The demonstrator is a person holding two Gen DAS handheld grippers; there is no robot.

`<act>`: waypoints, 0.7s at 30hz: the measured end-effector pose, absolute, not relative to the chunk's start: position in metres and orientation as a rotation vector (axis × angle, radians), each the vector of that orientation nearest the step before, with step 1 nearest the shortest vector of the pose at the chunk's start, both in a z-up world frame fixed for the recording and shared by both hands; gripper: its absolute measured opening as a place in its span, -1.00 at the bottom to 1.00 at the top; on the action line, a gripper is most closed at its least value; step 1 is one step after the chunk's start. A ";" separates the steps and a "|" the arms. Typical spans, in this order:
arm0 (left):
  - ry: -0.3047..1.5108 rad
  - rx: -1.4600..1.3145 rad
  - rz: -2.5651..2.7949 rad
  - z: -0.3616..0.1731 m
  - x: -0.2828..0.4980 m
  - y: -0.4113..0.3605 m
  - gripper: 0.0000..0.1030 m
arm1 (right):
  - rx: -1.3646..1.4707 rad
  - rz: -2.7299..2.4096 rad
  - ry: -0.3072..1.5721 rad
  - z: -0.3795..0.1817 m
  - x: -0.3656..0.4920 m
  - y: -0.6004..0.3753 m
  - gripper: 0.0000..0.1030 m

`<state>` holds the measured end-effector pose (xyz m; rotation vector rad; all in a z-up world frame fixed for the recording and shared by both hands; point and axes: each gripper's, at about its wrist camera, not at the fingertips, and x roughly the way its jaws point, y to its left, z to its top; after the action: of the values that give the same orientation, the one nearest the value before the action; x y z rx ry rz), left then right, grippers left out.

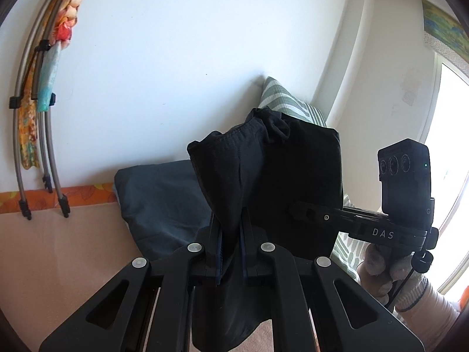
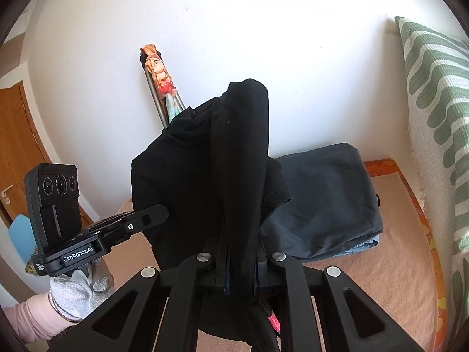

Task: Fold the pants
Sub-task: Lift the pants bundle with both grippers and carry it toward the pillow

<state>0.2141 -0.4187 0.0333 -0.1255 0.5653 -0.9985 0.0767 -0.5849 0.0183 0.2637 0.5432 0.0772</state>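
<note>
A white wall (image 1: 176, 58) stands ahead of me, and below it lies a bed (image 1: 73, 249) with a peach cover edged in an orange flowered band. At the head of the bed a stack of folded dark clothes (image 2: 328, 199) rests on the cover, with a paler blue piece showing under its lower edge. A green-and-white striped pillow (image 2: 433, 117) leans upright in the corner beside it. Grey poles wrapped with a bright floral cloth (image 1: 41, 94) lean against the wall.

The black pants (image 1: 278, 176) hang in the air above the bed, held up between my two hands and bunched at the top. My left tongs (image 1: 231, 249) are pressed together on a fold of the pants, the fabric running up between the blue pads (image 1: 219, 252) and draping down below them. My right tongs (image 2: 240, 264) likewise pinch a thick gather of the same pants, which rises in a tall ridge in front of the lens. Each tool shows in the other's view, beside the cloth, gripped by my white-gloved hand (image 1: 390, 270). A wooden door (image 2: 17, 146) sits at the left edge of the right wrist view.
</note>
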 end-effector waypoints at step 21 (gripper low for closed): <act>0.578 -0.078 -0.912 -0.009 0.328 -0.494 -0.85 | 0.220 0.043 0.646 -0.008 0.244 -0.677 -0.84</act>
<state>0.3278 -0.4943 -0.0094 -0.0781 0.5783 -0.9118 0.2439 -0.6767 -0.0082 0.2203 0.6457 0.0429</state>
